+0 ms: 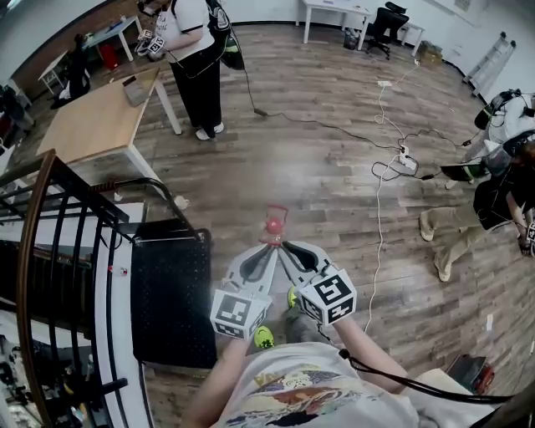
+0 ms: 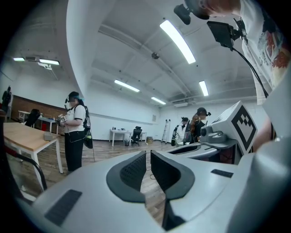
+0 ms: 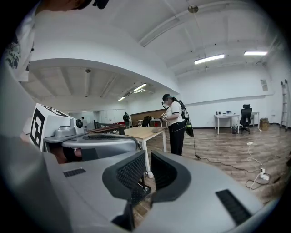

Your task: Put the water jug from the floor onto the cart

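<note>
While left gripper (image 1: 269, 248) and right gripper (image 1: 285, 247) hover closed, empty, right of the black cart (image 1: 171, 292), a full jug likely hefts heavy: grip its handle.

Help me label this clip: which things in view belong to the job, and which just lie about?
Job: black cart; left claw and right claw, both shut; red piece at their tips, maybe the jug's top.
Lying about: wooden table; white cable; power strip; office chair.

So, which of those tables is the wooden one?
The wooden table is the one beside the black railing, nearest us; the desks along the back wall are white.
</note>
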A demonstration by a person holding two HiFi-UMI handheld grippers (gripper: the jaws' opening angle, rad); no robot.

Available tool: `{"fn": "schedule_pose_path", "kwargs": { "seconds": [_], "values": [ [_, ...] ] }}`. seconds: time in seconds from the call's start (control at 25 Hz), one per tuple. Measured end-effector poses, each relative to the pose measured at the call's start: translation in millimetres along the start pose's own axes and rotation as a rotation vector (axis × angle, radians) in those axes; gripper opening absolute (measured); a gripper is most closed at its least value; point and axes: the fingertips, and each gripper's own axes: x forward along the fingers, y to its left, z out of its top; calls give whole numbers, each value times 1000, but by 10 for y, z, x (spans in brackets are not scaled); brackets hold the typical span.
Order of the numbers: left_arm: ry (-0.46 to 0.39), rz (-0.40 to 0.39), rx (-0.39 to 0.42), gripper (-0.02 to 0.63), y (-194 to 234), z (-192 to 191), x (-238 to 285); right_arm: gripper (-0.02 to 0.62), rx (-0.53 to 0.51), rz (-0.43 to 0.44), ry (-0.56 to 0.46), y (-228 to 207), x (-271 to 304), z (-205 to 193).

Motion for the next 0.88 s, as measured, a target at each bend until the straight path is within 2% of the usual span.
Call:
{"fn": "schedule_pose_path", "kwargs": {
  "seconds": [0.44, 0.88],
  "values": [
    [54, 52, 14, 14, 96, -66, 1131, 31, -24, 86, 44, -1097, 266, 5],
    [131, 126, 29, 14, 145, -366, 1920, 31, 3, 172, 71, -1839, 433, -249]
  ]
}}
